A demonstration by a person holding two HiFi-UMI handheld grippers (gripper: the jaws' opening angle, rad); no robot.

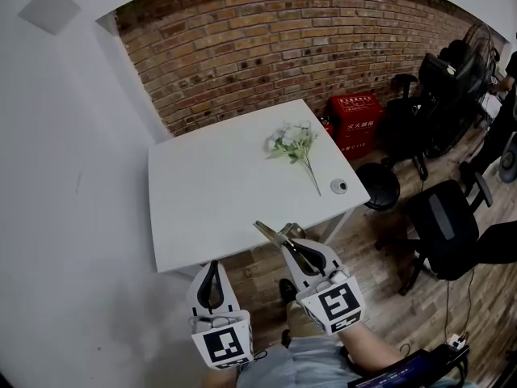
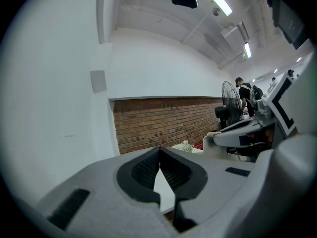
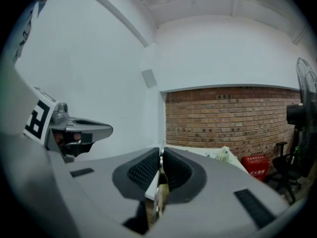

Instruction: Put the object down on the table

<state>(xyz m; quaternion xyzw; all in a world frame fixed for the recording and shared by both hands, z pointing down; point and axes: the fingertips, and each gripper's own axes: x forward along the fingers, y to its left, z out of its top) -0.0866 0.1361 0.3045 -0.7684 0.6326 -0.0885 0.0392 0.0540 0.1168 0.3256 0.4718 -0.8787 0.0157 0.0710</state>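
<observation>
My right gripper (image 1: 289, 245) is shut on a thin, flat metal object (image 1: 266, 231), whose tip sticks out past the jaws over the near edge of the white table (image 1: 210, 208). In the right gripper view the object (image 3: 159, 197) shows edge-on between the ribbed pads, and I cannot tell what it is. My left gripper (image 1: 212, 265) hangs just in front of the table's near edge. Its jaws meet with nothing between them in the left gripper view (image 2: 159, 151).
A bunch of white flowers (image 1: 295, 144) and a small round thing (image 1: 339, 186) lie on the table's far right part. A red crate (image 1: 354, 120), a black stool (image 1: 378, 186) and office chairs (image 1: 448, 229) stand to the right. A brick wall runs behind.
</observation>
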